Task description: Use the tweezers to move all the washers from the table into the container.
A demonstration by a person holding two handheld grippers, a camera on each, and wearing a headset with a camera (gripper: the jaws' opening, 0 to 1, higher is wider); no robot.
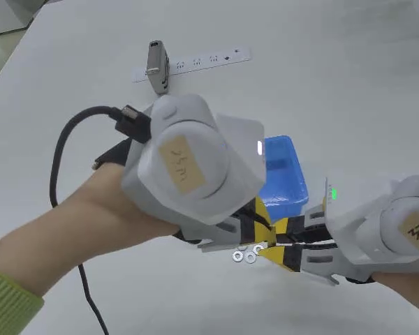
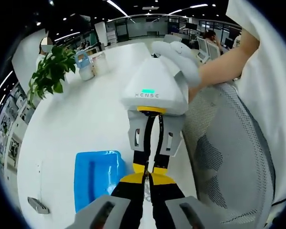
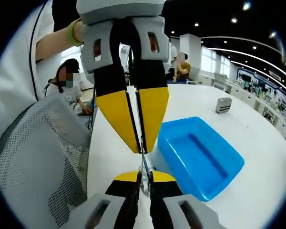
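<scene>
My left gripper (image 1: 264, 236) and right gripper (image 1: 278, 246) meet tip to tip just above the white table (image 1: 349, 84). A thin pair of metal tweezers (image 3: 144, 168) runs between the two sets of yellow jaws. In the right gripper view my right gripper (image 3: 142, 180) is shut on the tweezers, and the left gripper (image 3: 142, 145) comes down from above and closes on their other end. The left gripper view shows its own jaws (image 2: 146, 182) pinching the tweezers (image 2: 146, 185) opposite the right gripper (image 2: 147, 168). Several small washers (image 1: 244, 255) lie on the table under the tips. The blue container (image 1: 286, 174) sits empty just behind them.
A white label strip with a small metal block (image 1: 157, 66) lies at the far side of the table. A black cable (image 1: 63, 160) loops from the left gripper. A mesh chair (image 2: 229, 162) stands by the table edge, and a potted plant (image 2: 50, 71) stands further off.
</scene>
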